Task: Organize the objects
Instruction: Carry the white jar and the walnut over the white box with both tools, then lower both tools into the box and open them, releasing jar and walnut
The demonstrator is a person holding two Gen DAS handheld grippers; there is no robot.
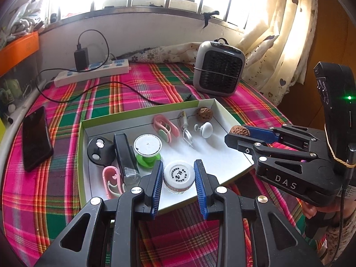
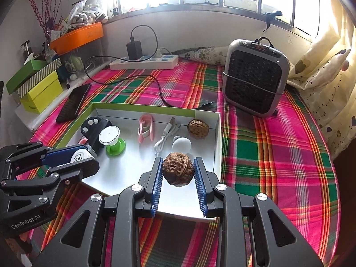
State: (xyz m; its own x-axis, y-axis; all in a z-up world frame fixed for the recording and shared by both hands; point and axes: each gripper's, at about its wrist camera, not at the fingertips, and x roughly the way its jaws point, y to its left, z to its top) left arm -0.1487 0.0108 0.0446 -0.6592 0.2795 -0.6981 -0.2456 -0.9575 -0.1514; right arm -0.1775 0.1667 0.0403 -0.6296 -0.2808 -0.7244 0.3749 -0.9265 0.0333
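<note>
A small jar with a white printed lid [image 1: 178, 174] sits between the blue pads of my left gripper [image 1: 178, 162], which is shut on it over the near edge of the white tray [image 1: 80, 146]. My right gripper [image 2: 178, 159] is shut on a brown walnut [image 2: 177, 171] above the tray's near right part. The left wrist view shows the right gripper [image 1: 231, 134] coming in from the right with that walnut [image 1: 239, 130]. In the right wrist view the left gripper [image 2: 87, 155] holds the jar [image 2: 79, 156] at the left.
In the green-rimmed tray [image 2: 144, 106] lie a second walnut [image 2: 198, 128], a white knob [image 2: 182, 144], a white cable [image 2: 164, 138], a pink clip [image 2: 144, 129] and a green spool [image 2: 112, 141]. A phone [image 1: 35, 138], power strip [image 1: 91, 71] and heater [image 1: 219, 67] stand on the plaid cloth.
</note>
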